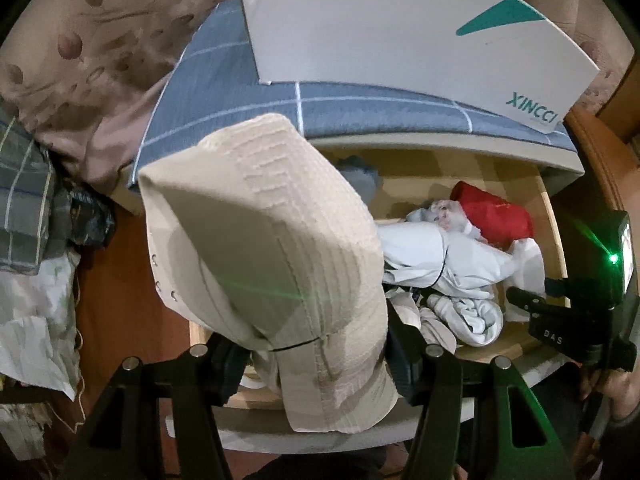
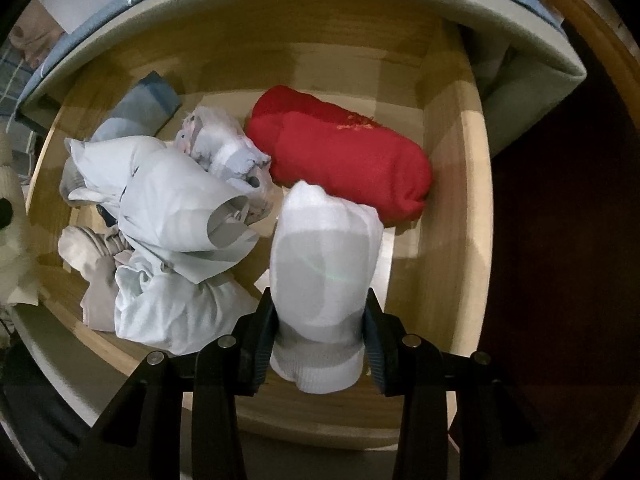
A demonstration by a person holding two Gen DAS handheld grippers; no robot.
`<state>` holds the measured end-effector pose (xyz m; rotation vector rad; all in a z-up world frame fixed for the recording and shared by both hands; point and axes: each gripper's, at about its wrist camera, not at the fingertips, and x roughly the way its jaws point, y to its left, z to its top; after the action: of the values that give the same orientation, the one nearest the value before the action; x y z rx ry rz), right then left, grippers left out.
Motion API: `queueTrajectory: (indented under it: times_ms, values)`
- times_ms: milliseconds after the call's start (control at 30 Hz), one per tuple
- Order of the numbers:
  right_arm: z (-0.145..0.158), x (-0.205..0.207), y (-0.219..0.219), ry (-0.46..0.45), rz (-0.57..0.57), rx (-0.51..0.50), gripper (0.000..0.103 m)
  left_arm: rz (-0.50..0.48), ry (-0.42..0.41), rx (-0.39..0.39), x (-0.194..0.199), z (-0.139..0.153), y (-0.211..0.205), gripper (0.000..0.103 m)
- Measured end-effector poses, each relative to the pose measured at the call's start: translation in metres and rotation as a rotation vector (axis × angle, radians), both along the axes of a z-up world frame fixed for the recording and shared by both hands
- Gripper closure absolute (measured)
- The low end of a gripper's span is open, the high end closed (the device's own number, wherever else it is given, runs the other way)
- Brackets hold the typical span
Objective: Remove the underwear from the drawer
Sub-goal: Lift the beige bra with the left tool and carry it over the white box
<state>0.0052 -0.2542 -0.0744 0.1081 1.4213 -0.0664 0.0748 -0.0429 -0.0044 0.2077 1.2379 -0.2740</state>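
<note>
A folded beige ribbed garment (image 1: 264, 240) fills the middle of the left wrist view, and my left gripper (image 1: 316, 360) is shut on its lower end, holding it above the open wooden drawer (image 1: 554, 216). In the right wrist view my right gripper (image 2: 318, 340) points down into the drawer (image 2: 452, 200) and is shut on a rolled white garment (image 2: 324, 248), with both pads pressing its sides. The roll hangs just clear of the drawer floor. The right gripper's housing (image 1: 592, 300) shows at the right edge of the left wrist view.
A red rolled garment (image 2: 340, 152) lies beside the white roll. Pale blue and white clothes (image 2: 172, 208) and a grey-blue folded piece (image 2: 148, 104) lie to the left. A white XINCCI box (image 1: 400, 32) rests on blue checked bedding (image 1: 224, 92) above the drawer.
</note>
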Motion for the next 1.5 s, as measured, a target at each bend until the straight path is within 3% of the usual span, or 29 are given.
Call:
queueTrajectory:
  times_ms: [200, 433, 667, 933, 1100, 1333, 1500]
  values:
    - [0.014, -0.011, 0.019, -0.023, 0.013, -0.025, 0.066, -0.026, -0.051, 0.006, -0.001, 0.014, -0.003, 0.043]
    - [0.013, -0.009, 0.011, -0.01, 0.011, -0.016, 0.066, -0.059, -0.143, 0.012, 0.0, 0.042, -0.006, 0.043]
    - [0.013, -0.005, 0.016, -0.008, 0.012, -0.02, 0.066, -0.09, -0.237, -0.027, 0.002, 0.091, -0.002, 0.043]
    - [0.012, -0.003, 0.014, -0.008, 0.003, -0.01, 0.066, -0.124, -0.422, -0.082, 0.021, 0.17, -0.006, 0.043]
    - [0.011, -0.004, 0.012, -0.009, -0.002, 0.001, 0.066, -0.195, -0.513, -0.092, 0.044, 0.202, -0.025, 0.043]
    - [0.009, -0.001, 0.009, -0.002, 0.003, 0.013, 0.066, -0.247, -0.508, -0.012, 0.1, 0.198, -0.061, 0.043]
    - [0.01, 0.0, 0.006, -0.005, 0.001, 0.015, 0.066, -0.272, -0.501, 0.073, 0.138, 0.171, -0.088, 0.043]
